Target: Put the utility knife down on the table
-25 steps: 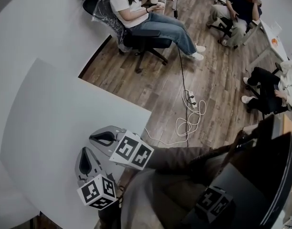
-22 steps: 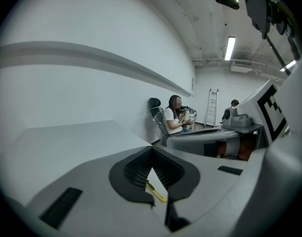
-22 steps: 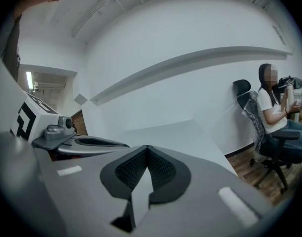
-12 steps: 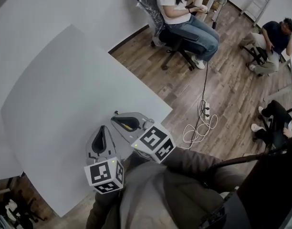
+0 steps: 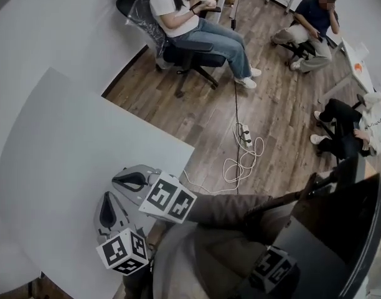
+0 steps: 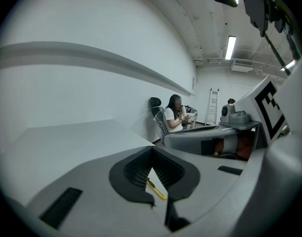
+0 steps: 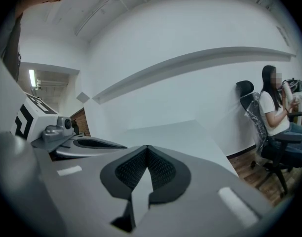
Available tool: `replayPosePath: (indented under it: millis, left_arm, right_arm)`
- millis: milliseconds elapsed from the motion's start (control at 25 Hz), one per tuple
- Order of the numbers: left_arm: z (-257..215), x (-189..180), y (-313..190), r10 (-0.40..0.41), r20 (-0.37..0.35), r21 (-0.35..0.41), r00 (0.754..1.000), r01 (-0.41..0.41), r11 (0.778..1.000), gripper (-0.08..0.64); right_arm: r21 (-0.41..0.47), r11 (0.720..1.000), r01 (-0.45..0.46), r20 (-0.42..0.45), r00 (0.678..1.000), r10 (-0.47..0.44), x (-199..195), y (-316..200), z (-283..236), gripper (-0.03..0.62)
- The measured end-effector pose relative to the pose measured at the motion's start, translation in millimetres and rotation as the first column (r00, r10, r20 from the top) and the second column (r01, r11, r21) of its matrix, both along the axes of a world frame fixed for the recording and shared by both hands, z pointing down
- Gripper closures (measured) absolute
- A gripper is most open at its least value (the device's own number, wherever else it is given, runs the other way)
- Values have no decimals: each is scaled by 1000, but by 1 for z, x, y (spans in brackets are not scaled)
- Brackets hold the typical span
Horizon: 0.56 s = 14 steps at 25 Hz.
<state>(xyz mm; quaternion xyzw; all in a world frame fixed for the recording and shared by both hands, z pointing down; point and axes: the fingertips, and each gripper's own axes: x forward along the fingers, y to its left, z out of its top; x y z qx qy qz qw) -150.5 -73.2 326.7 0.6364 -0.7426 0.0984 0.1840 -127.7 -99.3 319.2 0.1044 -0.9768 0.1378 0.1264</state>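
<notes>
Both grippers hover side by side over the near edge of the white table (image 5: 66, 142). In the left gripper view, the left gripper (image 6: 152, 151) has its jaw tips touching. A thin yellow utility knife (image 6: 156, 188) shows through the gap behind the tips. It seems to lie on the table underneath, not pinched, though I cannot be sure. In the head view the left gripper (image 5: 108, 197) hides the knife. The right gripper (image 5: 119, 179) sits just beyond it. The right gripper (image 7: 147, 148) is shut too, with only white table (image 7: 180, 132) showing in its gap.
Three people sit on chairs on the wood floor, the nearest on an office chair (image 5: 184, 52). A power strip with coiled cable (image 5: 243, 151) lies on the floor. A dark desk surface (image 5: 340, 229) and another marker cube (image 5: 274, 268) are at lower right.
The head view has swung, shifting the room in frame. Both grippers keep the same side-by-side spot at the table's near edge, jaws unchanged.
</notes>
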Motion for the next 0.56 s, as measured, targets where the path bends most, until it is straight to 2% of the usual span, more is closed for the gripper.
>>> replayPosePath:
  millis: [240,560]
  left_arm:
    - [-5,9,-14,25,11,0,1000,-25,1000,557]
    - [5,6,-7,16,8,-6,1000,-16,1000,557]
  right_arm:
    - [-6,1000,-13,5,1000,13,8,-12,-3,592]
    - [-10,1000,-12,-7,1000,12,9,-8,8,592]
